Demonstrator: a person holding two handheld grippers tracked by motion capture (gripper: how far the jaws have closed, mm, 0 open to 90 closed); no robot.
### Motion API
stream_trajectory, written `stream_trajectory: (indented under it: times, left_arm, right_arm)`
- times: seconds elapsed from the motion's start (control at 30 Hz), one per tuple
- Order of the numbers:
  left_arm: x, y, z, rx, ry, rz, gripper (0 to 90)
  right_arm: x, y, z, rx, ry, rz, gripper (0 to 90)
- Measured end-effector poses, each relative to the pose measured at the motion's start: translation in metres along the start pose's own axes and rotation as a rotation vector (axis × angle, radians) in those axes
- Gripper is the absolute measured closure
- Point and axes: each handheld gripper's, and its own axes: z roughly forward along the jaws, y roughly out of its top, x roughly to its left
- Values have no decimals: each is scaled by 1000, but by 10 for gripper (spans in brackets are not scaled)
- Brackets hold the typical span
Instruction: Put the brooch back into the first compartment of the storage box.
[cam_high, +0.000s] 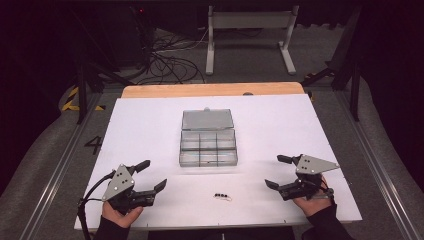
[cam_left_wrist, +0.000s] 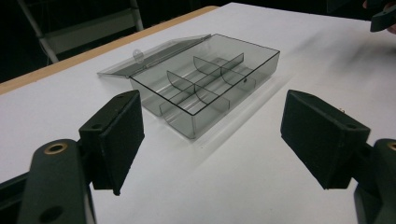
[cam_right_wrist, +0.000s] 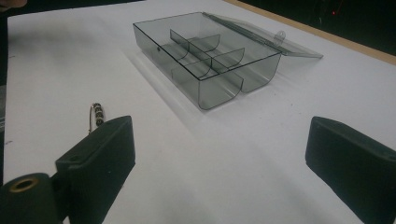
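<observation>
A clear grey plastic compartment box (cam_high: 208, 146) sits mid-table with its lid (cam_high: 207, 119) folded flat behind it; its compartments look empty. The box also appears ahead in the left gripper view (cam_left_wrist: 210, 88) and the right gripper view (cam_right_wrist: 205, 56). A small dark beaded item on a thin wire (cam_high: 221, 195) lies on the white table near the front edge, and shows by the left jaw in the right gripper view (cam_right_wrist: 96, 114). My left gripper (cam_high: 154, 174) rests open at the front left, holding nothing. My right gripper (cam_high: 274, 171) rests open at the front right, also holding nothing.
The white tabletop (cam_high: 150, 130) has a wooden strip (cam_high: 210, 90) along its far edge. Beyond the table, cables (cam_high: 165, 60) lie on the floor beside a white stand frame (cam_high: 250, 35). Metal rails (cam_high: 55, 165) run along both sides.
</observation>
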Motion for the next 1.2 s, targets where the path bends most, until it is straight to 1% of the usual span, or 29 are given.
stream_trajectory:
  times: [0.27, 0.33, 0.4, 0.47, 0.57, 0.7, 1.07, 1.2]
  left_arm:
    - [-1, 3, 0, 4, -12, -19, 218]
    - [-1, 5, 0, 1, -14, -13, 218]
    - [-1, 6, 0, 1, -24, -18, 218]
    - [0, 9, 1, 7, -47, -26, 219]
    - [2, 12, 2, 16, -67, -37, 221]
    - [2, 15, 5, 31, -75, -25, 223]
    - [-6, 30, 19, 40, -112, 6, 226]
    - [-10, 35, 24, 41, -130, 8, 226]
  right_arm:
    - [0, 0, 0, -3, 5, 6, 86]
    - [0, 0, 1, -1, 5, 5, 86]
    - [0, 0, 1, -2, 6, 5, 86]
    - [0, 0, 2, 1, 7, 4, 87]
    - [0, 0, 3, 7, 14, 6, 93]
    - [2, 0, 5, 11, 22, 4, 96]
    - [2, 0, 5, 14, 27, 2, 99]
    - [2, 0, 5, 13, 28, 3, 100]
